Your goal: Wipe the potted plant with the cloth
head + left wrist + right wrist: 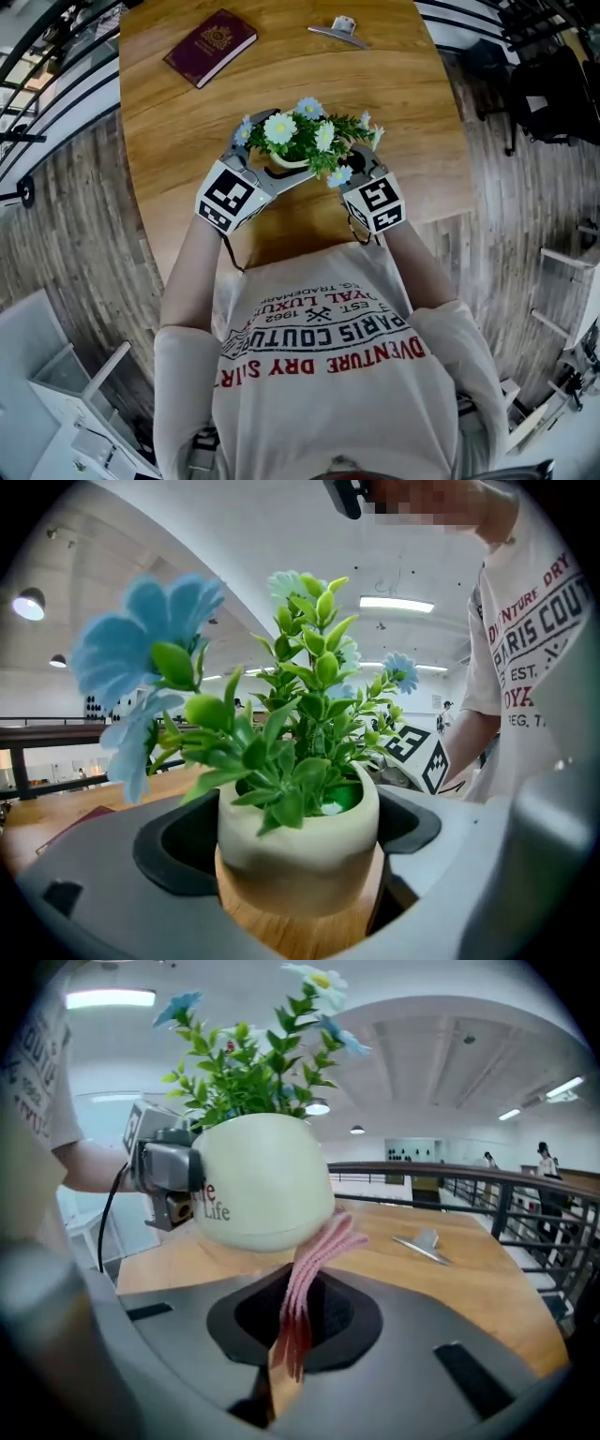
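A cream pot [295, 841] of green leaves with blue and white flowers [305, 136] stands at the near middle of the wooden table [187, 103]. My left gripper [295, 860] is shut on the pot, one jaw on each side. In the right gripper view the pot [262, 1185] fills the centre, and my left gripper [164, 1180] grips its left flank. My right gripper [295, 1326] is shut on a folded pink cloth [314, 1260], whose free end presses against the pot's lower right side. In the head view both grippers, left [267, 167] and right [349, 167], flank the pot [286, 161].
A dark red booklet [210, 45] lies at the far left of the table. A metal clip [339, 30] lies at the far middle. The table's near edge is close to my body, and black railings [525, 1213] run beyond the table.
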Motion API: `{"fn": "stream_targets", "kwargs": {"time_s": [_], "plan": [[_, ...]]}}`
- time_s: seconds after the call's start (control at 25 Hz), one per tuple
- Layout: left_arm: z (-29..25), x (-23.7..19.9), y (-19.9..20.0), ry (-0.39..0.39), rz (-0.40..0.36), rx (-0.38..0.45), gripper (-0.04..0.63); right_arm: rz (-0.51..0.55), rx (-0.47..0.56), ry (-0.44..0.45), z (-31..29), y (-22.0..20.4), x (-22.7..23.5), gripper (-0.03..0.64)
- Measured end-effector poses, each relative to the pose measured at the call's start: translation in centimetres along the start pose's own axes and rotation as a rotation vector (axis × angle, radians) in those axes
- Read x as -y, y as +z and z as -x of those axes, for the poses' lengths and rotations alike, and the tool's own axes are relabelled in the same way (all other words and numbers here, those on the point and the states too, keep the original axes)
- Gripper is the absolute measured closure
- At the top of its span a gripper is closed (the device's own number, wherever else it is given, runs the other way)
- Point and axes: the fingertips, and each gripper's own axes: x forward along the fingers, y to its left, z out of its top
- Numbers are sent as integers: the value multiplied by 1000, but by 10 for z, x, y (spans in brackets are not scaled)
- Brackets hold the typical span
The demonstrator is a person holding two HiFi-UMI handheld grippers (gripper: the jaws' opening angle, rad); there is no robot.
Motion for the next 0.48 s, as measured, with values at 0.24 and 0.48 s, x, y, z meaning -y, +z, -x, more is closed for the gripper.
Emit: {"fn": "stream_targets", "kwargs": {"time_s": [0.24,0.48], "plan": [[6,10,12,-42,3,18,97,152,88,71,1,25,-29,581],[11,17,24,-39,6,39,97,192,150,127,2,37,-47,581]]}}
